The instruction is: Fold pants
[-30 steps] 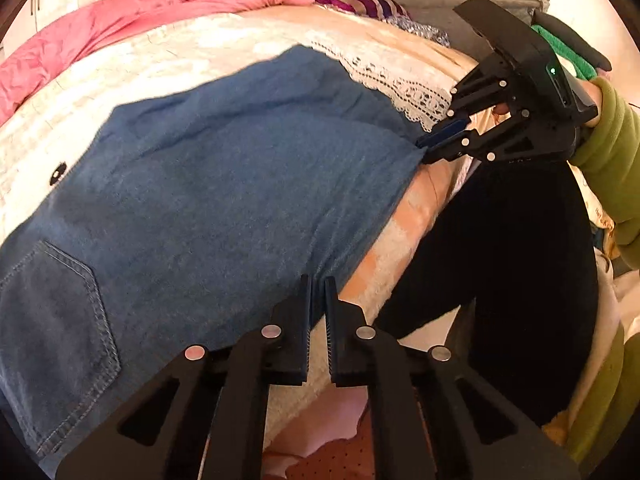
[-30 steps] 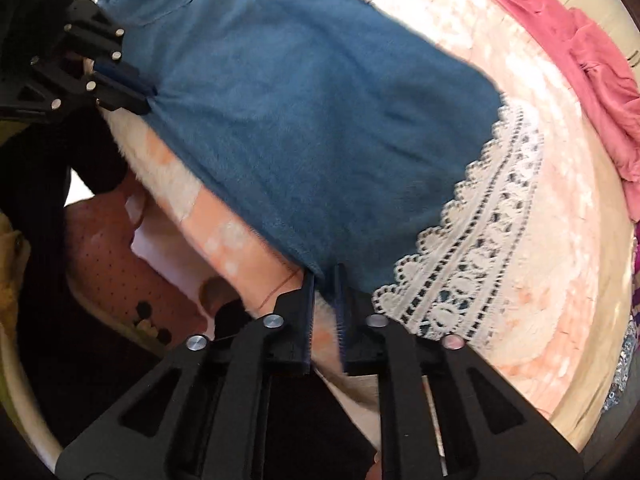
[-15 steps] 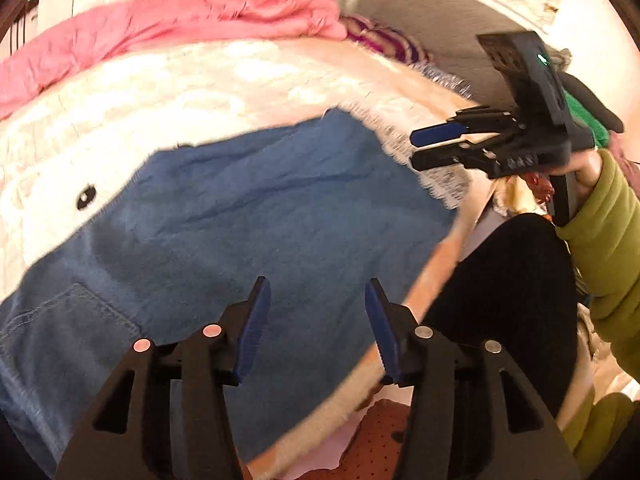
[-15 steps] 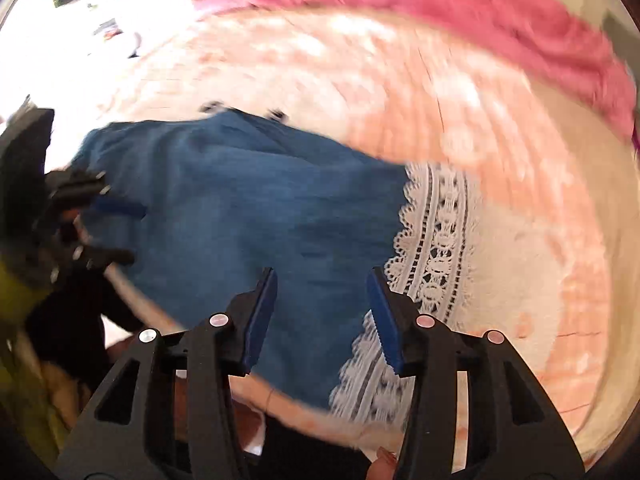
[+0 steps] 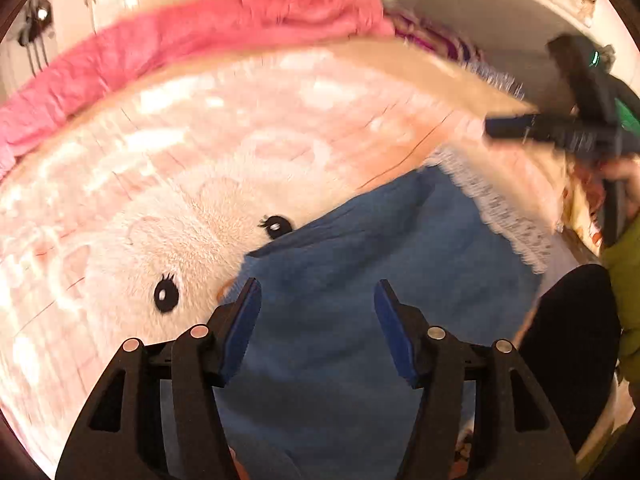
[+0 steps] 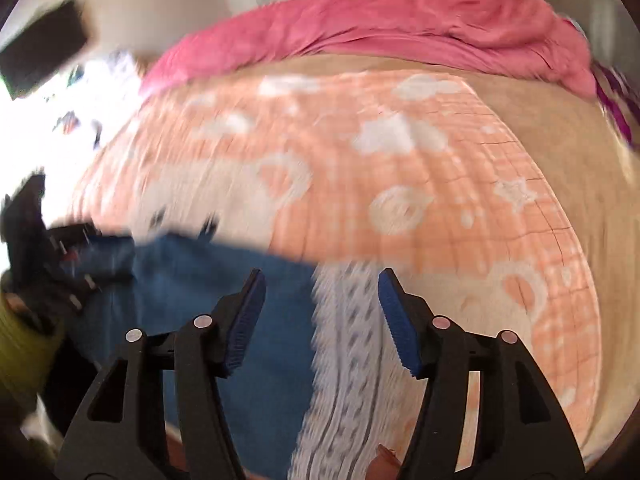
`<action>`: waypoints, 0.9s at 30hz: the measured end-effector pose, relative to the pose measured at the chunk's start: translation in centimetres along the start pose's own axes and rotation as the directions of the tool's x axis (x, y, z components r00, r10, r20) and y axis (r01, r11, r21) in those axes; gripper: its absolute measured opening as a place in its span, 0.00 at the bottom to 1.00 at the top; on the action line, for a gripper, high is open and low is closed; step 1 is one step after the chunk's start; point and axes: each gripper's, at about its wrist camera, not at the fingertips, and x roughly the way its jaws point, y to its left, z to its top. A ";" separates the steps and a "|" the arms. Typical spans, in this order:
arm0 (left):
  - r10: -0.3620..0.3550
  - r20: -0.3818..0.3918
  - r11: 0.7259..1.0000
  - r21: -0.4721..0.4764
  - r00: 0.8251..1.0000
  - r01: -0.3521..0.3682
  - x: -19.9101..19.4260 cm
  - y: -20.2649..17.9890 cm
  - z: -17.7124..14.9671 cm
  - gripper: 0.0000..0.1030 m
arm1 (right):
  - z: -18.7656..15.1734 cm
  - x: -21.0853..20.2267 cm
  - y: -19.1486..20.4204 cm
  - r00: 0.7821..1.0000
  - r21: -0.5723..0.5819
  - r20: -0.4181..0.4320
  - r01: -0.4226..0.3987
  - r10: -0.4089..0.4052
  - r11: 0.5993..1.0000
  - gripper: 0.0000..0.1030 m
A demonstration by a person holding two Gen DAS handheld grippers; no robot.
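Left gripper (image 5: pixel 318 320) is spread wide, empty, directly over the pants (image 5: pixel 360 280). Pants are laid flat at the near edge of the bed (image 6: pixel 440 208), lace hem (image 6: pixel 348 340) toward the right gripper (image 6: pixel 322 312), also wide and empty, nearer that end.

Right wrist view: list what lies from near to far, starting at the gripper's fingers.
right gripper → jeans and lace trim → orange blanket → pink bedding
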 end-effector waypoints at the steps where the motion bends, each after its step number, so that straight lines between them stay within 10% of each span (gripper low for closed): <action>1: 0.022 -0.020 1.000 0.016 1.000 -0.022 0.9 0.7 0.0 0.56 | 0.5 0.6 -0.8 1.000 0.031 -0.004 0.001 -0.001 1.000 0.50; 8: -0.057 -0.056 0.997 -0.055 0.997 0.054 5.0 4.3 0.3 0.53 | -1.1 5.9 -4.7 0.994 0.166 -0.081 -0.059 0.073 0.984 0.50; 12: -0.184 -0.037 0.973 -0.146 0.982 0.177 6.4 5.0 0.2 0.24 | -2.2 6.7 -5.3 0.991 0.183 -0.112 -0.057 0.079 0.981 0.47; 14: -0.229 -0.009 0.956 -0.191 0.973 0.223 6.4 5.8 0.3 0.08 | -2.6 7.0 -5.2 0.989 0.173 -0.122 -0.065 0.087 0.983 0.25; 19: -0.219 0.103 0.925 -0.295 0.970 0.241 5.0 7.7 0.1 0.07 | -3.0 5.8 -4.9 0.996 0.159 -0.080 -0.017 0.030 0.987 0.20; 27: -0.164 0.087 0.909 -0.374 0.983 0.185 6.2 8.1 -1.3 0.29 | -3.7 6.5 -6.5 0.988 0.244 -0.083 -0.105 0.129 0.964 0.47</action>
